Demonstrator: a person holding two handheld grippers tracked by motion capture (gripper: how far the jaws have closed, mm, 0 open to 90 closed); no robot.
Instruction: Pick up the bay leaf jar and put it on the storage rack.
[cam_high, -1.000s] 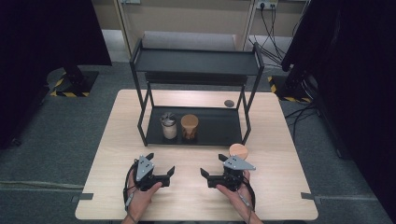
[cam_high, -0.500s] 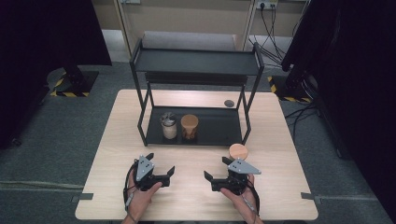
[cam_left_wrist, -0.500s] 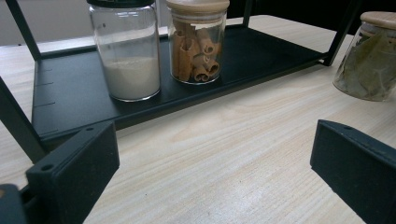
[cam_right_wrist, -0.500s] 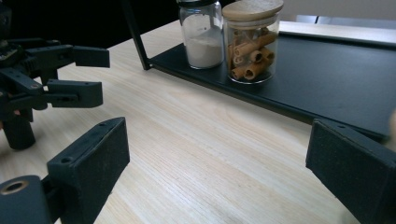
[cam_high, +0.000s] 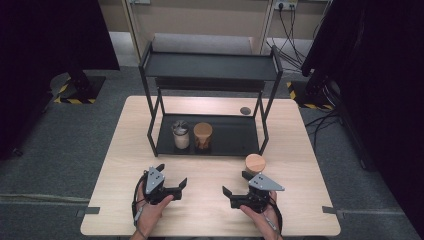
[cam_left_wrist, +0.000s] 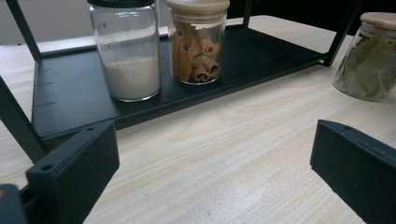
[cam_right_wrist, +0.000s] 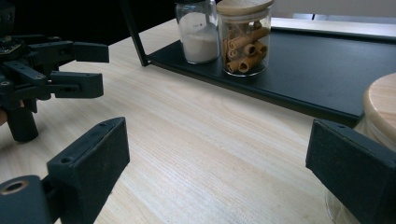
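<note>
Bay-leaf jar (cam_high: 255, 163) stands upright on the tabletop (cam_high: 210, 200), long axis vertical, wooden lid up, clear glass showing green leaves, just in front of the black rack (cam_high: 210, 135). Your right gripper (cam_high: 236, 184) sits just beside it, jaws spread wide, empty. Your left gripper (cam_high: 171, 176) rests well apart, jaws also spread. Sugar jar (cam_left_wrist: 125, 51) and cinnamon jar (cam_left_wrist: 196, 42) stand touching on the rack's lower shelf.

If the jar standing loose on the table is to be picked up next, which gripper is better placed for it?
Probably the right gripper. The bay leaf jar stands on the bare table just ahead of it, beside its far jaw, and both jaws are open. The left gripper, also open, sits farther across the table.
</note>
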